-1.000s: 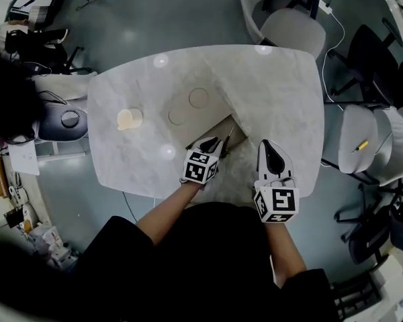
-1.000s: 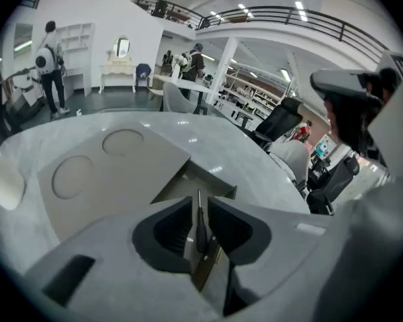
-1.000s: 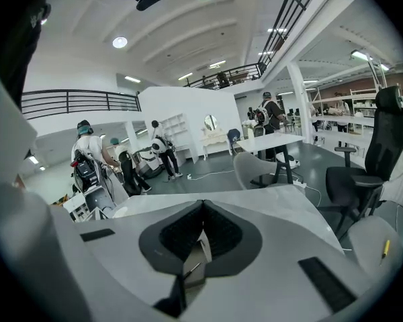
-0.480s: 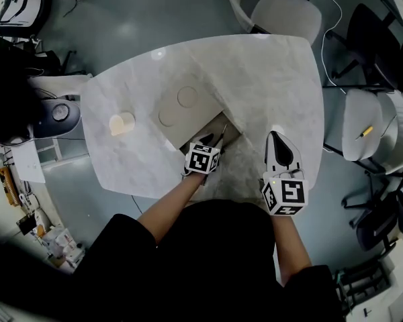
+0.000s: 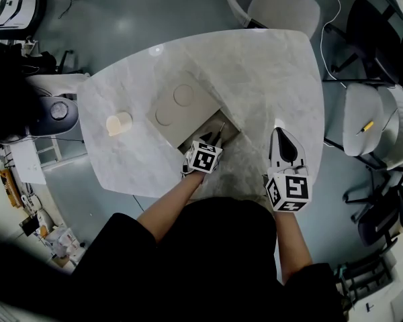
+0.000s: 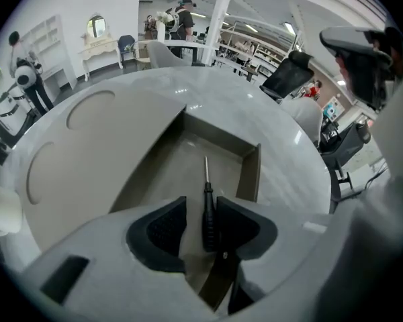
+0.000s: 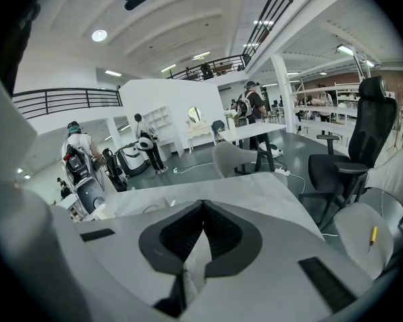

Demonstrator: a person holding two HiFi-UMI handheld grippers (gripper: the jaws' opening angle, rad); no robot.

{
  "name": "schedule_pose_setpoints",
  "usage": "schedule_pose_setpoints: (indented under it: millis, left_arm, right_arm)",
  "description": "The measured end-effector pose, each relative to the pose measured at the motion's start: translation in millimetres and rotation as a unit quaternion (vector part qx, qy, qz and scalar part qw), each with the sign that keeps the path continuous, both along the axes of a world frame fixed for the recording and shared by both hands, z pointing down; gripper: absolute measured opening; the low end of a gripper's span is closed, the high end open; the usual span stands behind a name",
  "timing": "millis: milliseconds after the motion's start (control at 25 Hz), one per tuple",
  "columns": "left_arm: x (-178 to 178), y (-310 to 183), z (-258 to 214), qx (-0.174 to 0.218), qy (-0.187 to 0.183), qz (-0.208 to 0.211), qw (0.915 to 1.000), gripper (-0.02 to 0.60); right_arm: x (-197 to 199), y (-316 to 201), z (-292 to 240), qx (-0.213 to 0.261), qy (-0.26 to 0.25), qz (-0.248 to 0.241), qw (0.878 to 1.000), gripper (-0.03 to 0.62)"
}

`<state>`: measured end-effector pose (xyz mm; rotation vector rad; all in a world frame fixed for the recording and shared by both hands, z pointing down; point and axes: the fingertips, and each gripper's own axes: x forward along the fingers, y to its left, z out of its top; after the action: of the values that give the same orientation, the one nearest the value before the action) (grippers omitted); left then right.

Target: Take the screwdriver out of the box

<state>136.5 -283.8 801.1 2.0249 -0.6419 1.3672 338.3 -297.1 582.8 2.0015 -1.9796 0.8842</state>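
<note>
Looked like a big open lab/workshop hall: high ceiling w/ round lights [image 7: 99, 35], mezzanine w/ black railing [image 7: 54, 99], white shelves [image 7: 158, 118], office chairs [image 7: 352, 159], several people [image 7: 77, 146] carrying gear, marble table [image 5: 269, 79] on grey floor.

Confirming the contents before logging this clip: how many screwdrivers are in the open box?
1. A slim black-handled screwdriver lies on the floor of the open tan box, tip toward its far wall. The box's near end is hidden, so another could be there.
</note>
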Motion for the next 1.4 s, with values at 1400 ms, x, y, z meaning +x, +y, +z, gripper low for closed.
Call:
schedule_pose_setpoints:
  millis: [1400]
  left_arm:
    - [-29,-3,-43,0.076,0.025,0.047,0.9957,0.069]
  right_arm:
    - [-77,27,-51,0.056,0.012,-0.077,0.995,0.003]
